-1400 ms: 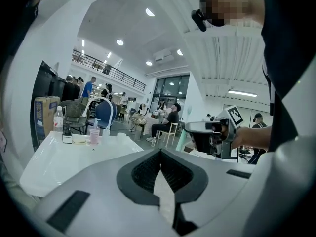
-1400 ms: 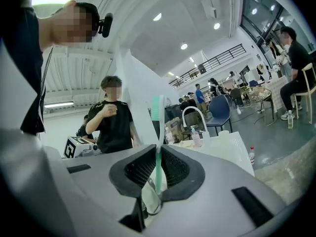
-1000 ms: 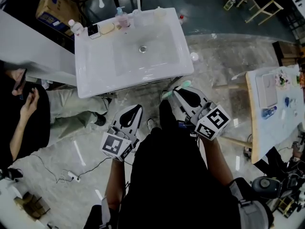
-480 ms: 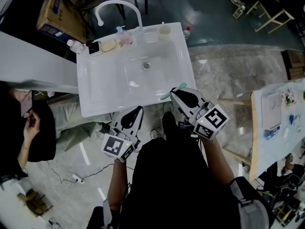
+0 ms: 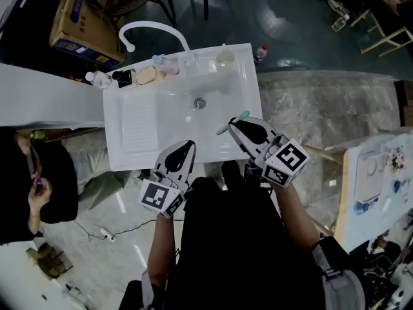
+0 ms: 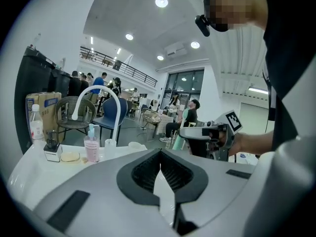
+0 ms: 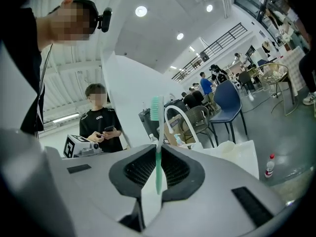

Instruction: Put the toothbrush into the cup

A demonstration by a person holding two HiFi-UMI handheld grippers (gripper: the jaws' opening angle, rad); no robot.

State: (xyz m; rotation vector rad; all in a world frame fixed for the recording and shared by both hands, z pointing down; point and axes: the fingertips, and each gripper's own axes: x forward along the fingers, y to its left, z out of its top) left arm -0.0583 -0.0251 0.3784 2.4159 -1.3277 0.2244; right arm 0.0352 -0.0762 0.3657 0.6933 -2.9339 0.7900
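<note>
Toothbrush (image 7: 157,127) clamped crosswise between nearly closed jaws of right tool (image 7: 158,149); left tool (image 6: 160,153) empty, jaws together

The sink (image 5: 129,141) basin is left unobstructed between the right tool (image 5: 231,124), from which the toothbrush (image 5: 242,115) projects, and the cup (image 5: 224,57). The rear ledge left of the cup is occupied by a pink dispenser (image 5: 169,66), soap (image 5: 146,75) and a bottle (image 5: 97,78). The rear left is spanned by the faucet (image 5: 151,26).
</note>
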